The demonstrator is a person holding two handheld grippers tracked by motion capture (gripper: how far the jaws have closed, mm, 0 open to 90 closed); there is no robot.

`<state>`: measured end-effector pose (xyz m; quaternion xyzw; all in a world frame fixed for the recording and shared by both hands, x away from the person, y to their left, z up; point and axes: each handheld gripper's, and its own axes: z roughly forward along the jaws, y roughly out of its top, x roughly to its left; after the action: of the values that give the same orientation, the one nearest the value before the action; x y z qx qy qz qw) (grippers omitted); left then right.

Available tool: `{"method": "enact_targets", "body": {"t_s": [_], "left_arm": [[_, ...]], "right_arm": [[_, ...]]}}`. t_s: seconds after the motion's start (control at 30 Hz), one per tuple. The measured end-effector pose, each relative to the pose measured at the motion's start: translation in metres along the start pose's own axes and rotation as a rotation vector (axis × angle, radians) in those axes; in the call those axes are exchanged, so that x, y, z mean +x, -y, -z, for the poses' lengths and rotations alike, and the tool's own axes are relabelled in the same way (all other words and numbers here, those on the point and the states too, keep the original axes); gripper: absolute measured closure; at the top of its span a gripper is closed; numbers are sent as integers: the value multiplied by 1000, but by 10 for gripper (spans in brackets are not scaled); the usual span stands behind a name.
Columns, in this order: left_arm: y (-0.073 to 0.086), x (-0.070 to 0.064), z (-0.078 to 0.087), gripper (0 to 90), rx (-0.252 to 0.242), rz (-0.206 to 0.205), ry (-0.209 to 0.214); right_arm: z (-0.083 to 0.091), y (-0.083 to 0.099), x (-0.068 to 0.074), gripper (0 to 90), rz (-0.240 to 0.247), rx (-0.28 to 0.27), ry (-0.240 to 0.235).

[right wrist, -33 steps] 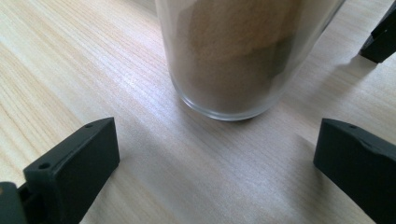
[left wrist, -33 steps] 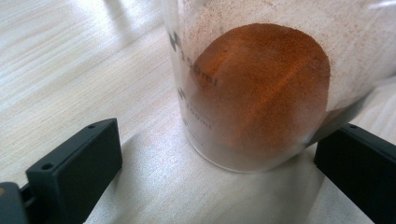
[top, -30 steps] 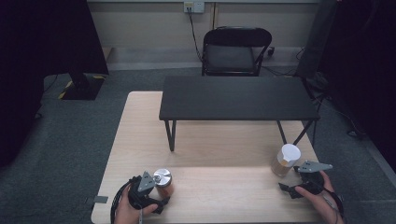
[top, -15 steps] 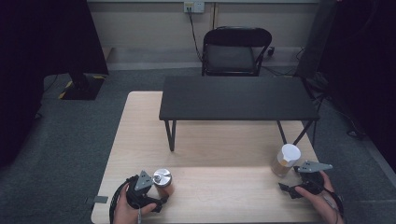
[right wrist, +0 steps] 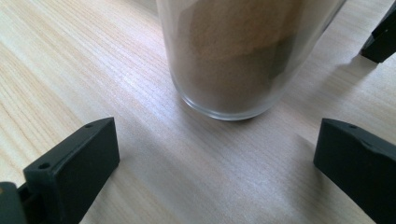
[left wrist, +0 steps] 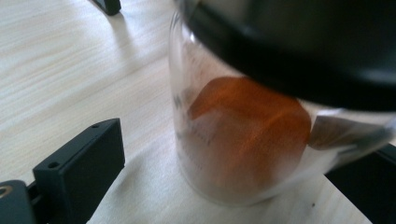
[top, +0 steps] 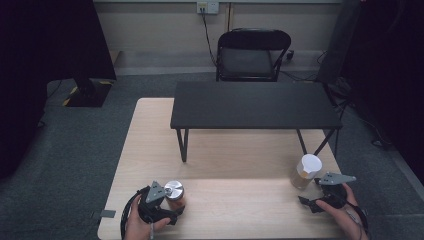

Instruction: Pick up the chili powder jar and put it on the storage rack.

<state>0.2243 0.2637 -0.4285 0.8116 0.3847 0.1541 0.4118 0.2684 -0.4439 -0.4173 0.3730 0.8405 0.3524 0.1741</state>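
Item one: jar of orange powder [top: 175, 196] with silver lid, standing on the light wood counter [top: 235, 160] near its front-left corner, in front of the left leg of the black bench [top: 255, 105]; left gripper [top: 172, 212] sits just behind it, jaws apart with the jar [left wrist: 243, 140] between them, contact apparently absent though the close view is blurred. Item two: white-lidded jar of brown powder [top: 305, 172], in front of the bench's right legs; right gripper [top: 307, 202] near it, jaws wide apart, short of the glass [right wrist: 233, 56].
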Motion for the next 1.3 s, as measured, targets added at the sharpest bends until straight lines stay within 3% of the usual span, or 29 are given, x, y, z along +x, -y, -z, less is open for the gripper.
{"method": "enact_targets", "body": {"t_s": [0.57, 1.0, 1.13, 1.3], "left_arm": [[1, 2, -4, 151, -21, 13, 28], [1, -5, -5, 287, -36, -33, 17], [-3, -12, -4, 305, -22, -74, -7], [-4, -13, -4, 307, -16, -74, -7]], "right_arm": [[0, 0, 0, 0, 0, 0, 0], [0, 0, 0, 0, 0, 0, 0], [0, 0, 0, 0, 0, 0, 0], [0, 0, 0, 0, 0, 0, 0]]}}
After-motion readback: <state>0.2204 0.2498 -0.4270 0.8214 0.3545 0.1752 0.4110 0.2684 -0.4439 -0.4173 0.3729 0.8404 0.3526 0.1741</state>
